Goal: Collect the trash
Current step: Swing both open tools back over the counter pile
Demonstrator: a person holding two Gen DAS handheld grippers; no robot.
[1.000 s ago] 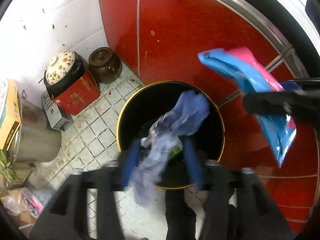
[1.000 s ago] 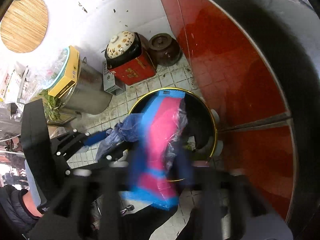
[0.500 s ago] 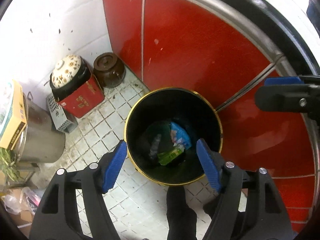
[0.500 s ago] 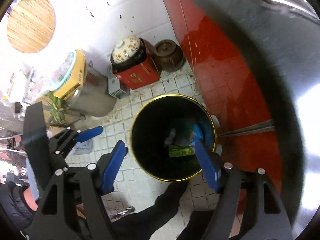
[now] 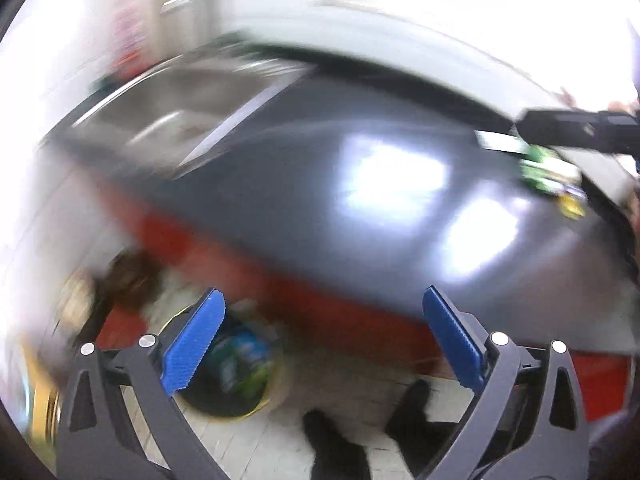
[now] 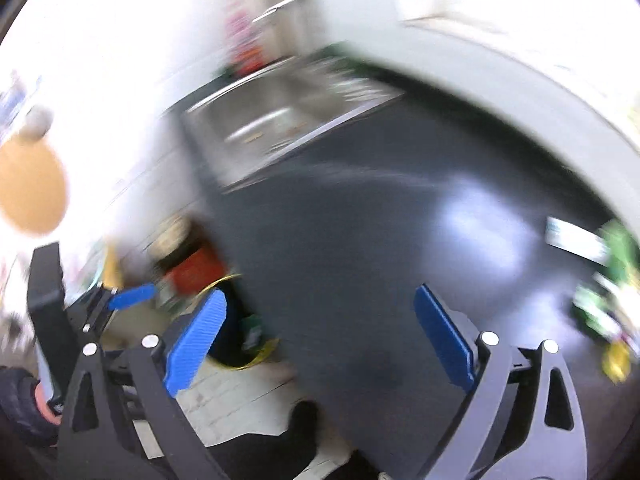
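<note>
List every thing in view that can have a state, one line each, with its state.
left gripper: open, nothing between its pads, jaws just opened wider.
right gripper: open, empty, jaws just opened wider.
trash bin: on the tiled floor, uncovered, wrappers inside.
green wrappers: lying on the dark countertop, not yet collected.
sink: blurred, contents unclear.

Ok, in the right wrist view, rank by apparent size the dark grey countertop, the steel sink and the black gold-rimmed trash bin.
1. Dark grey countertop, by far the largest.
2. Steel sink.
3. Black gold-rimmed trash bin, smallest, though partly hidden by the counter edge and a blue finger pad, so sink versus bin is unsure.
</note>
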